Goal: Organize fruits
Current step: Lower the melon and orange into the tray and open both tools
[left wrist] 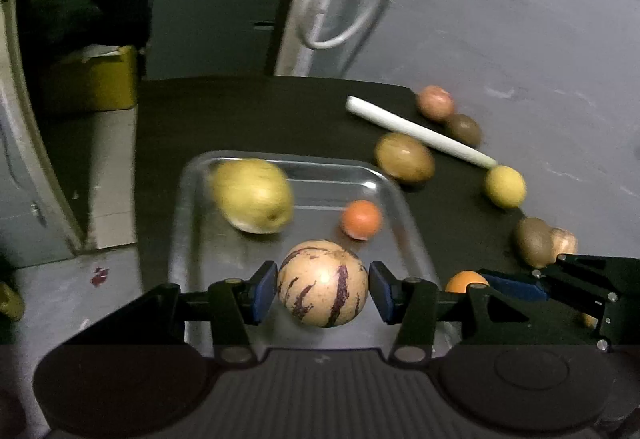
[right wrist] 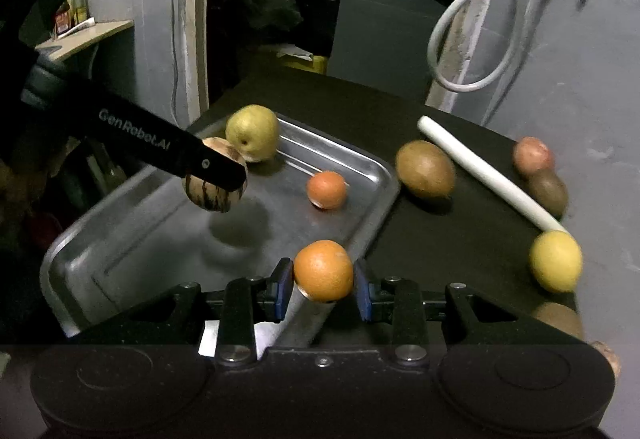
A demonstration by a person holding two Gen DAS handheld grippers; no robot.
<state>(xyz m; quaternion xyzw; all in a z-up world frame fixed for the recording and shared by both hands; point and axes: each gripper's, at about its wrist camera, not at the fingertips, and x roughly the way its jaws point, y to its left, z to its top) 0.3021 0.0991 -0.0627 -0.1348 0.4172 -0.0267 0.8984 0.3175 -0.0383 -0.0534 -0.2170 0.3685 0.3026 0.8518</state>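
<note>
We hold the striped melon (left wrist: 322,283) in our left tool (left wrist: 322,291) and the orange (right wrist: 323,270) in our right tool (right wrist: 322,289), both pinched tight over the near tray (right wrist: 372,175), so we should lower them gently before letting go.

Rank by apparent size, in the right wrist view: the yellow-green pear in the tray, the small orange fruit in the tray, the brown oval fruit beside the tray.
1-2. Yellow-green pear and brown oval fruit: they look alike, so I do not rank them.
3. Small orange fruit in the steel tray: clearly smallest.
</note>
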